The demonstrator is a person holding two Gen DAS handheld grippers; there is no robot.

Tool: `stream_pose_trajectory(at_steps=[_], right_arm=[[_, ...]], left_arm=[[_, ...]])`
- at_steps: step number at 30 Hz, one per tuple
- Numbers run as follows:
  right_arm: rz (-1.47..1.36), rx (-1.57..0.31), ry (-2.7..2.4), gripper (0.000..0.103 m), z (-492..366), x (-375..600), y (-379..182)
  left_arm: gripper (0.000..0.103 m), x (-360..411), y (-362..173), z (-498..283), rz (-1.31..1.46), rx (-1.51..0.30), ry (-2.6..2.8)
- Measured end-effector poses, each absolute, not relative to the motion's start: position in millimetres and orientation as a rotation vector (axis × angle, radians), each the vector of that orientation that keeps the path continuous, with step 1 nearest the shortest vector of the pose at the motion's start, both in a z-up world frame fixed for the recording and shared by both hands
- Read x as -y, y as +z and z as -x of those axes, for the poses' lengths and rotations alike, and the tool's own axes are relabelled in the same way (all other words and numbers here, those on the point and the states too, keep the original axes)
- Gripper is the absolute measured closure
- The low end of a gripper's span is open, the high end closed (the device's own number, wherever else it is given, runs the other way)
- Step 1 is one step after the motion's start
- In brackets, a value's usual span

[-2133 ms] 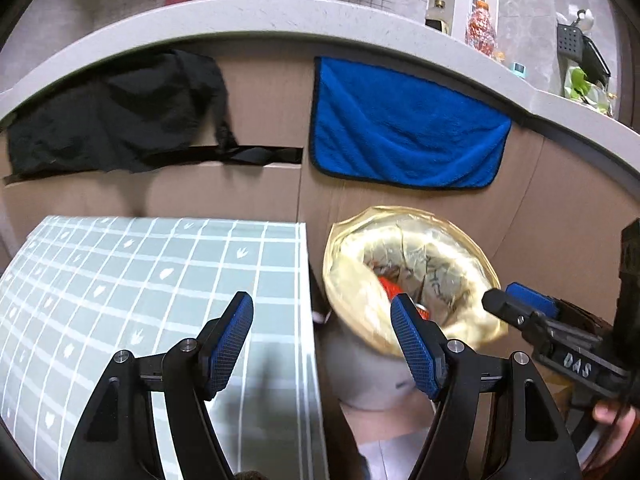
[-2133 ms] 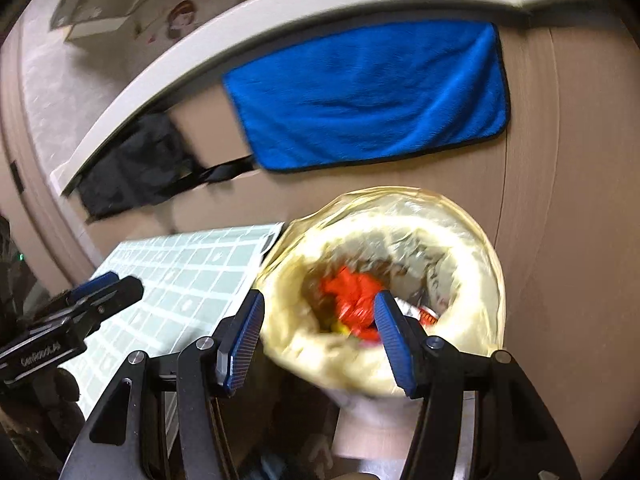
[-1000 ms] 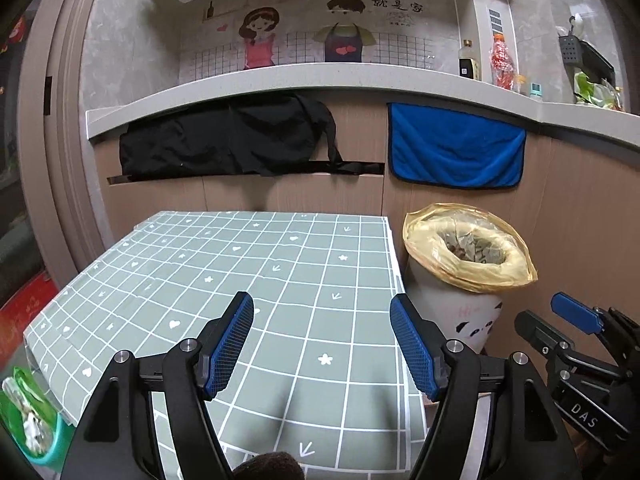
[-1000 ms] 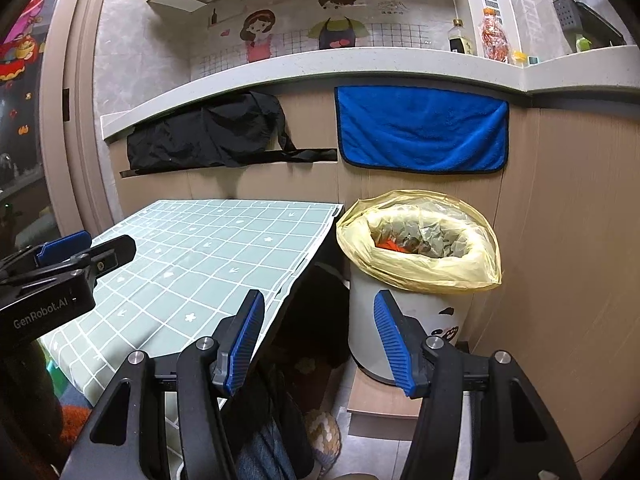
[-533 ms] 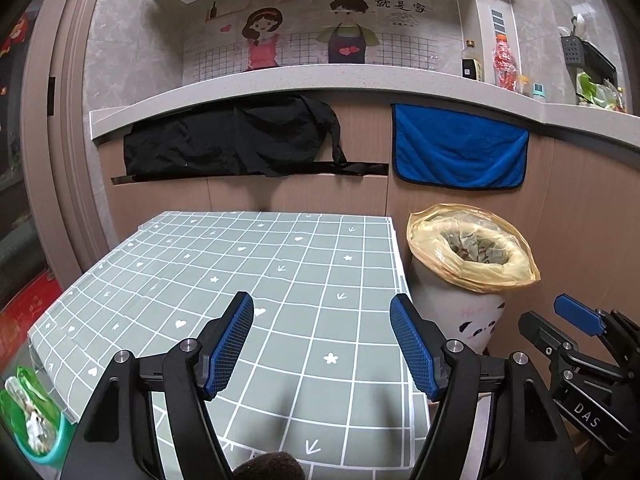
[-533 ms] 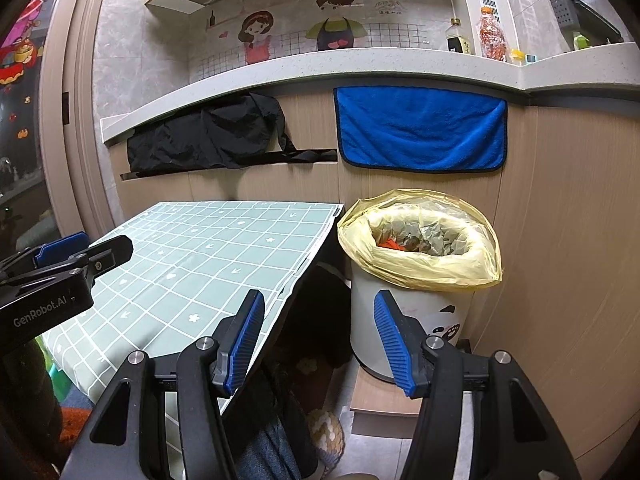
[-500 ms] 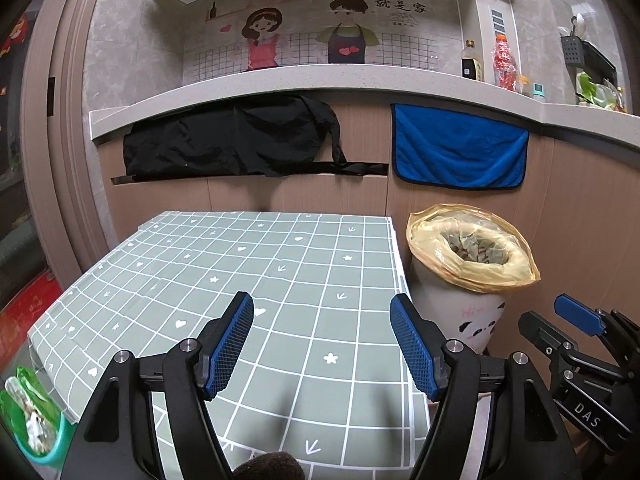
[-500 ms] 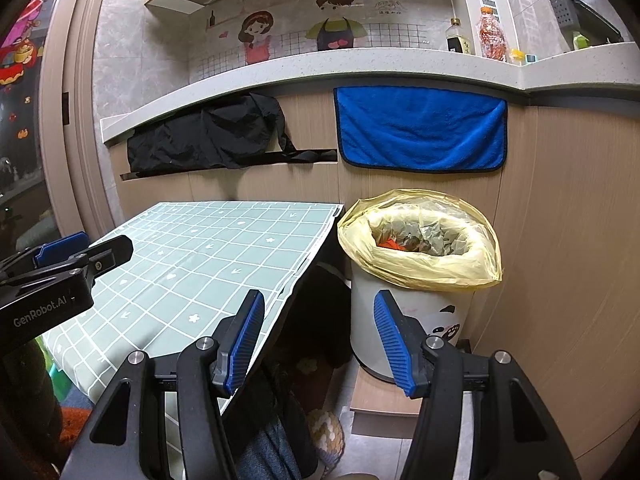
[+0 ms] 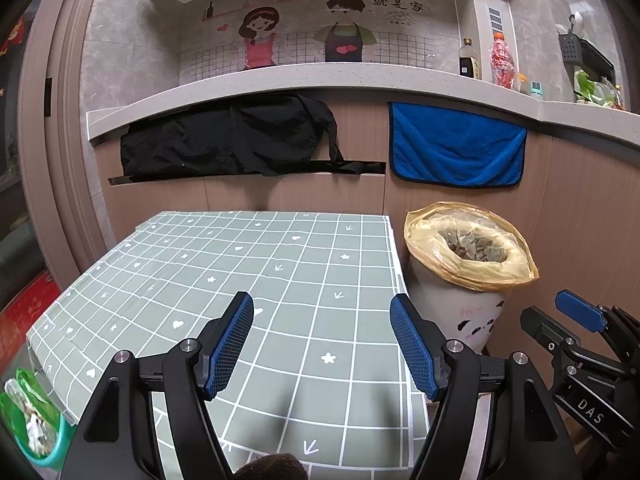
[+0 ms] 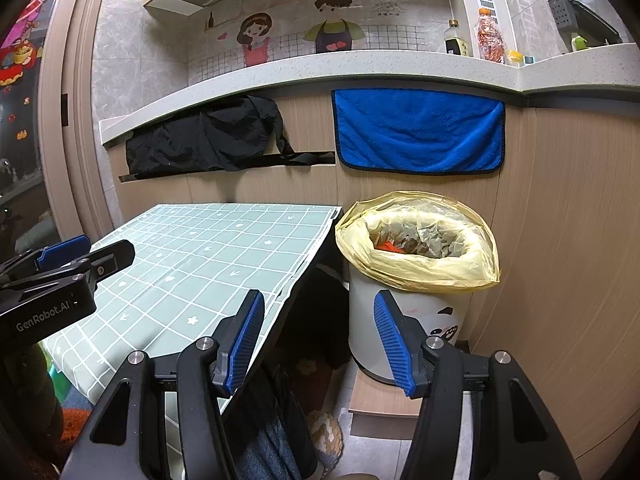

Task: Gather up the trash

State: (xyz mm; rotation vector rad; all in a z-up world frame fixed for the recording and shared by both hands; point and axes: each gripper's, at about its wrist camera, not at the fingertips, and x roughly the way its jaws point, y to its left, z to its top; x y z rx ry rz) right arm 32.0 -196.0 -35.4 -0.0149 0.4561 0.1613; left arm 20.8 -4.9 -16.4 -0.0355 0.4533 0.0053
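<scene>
the left gripper (image 9: 322, 340) is held over the green checked table (image 9: 240, 264), its jaws spread wide with nothing between them. the right gripper (image 10: 318, 334) is likewise parted and empty, past the table's edge. the white bin (image 10: 412, 312), lined with a yellow bag (image 10: 420, 268) of trash, is seen at one o'clock, beside the table.

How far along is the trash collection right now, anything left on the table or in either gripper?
Done: the table shows no trash on its green checked cover, and the bin with the yellow liner holds crumpled scraps, one of them red. In hand: nothing; the left gripper and right gripper are both open and empty. Left: nothing visible to pick up, so the job looks finished.
</scene>
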Motion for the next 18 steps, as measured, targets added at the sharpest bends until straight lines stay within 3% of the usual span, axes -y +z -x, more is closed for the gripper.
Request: stream_pose_trajectory(at_steps=[18], right_arm=[[0.003,-0.434,0.139,0.049,-27.0,202.4,-31.9]], left_arm=[[0.032,7.9,-16.7,-20.9,0.021,-0.452,-0.024]])
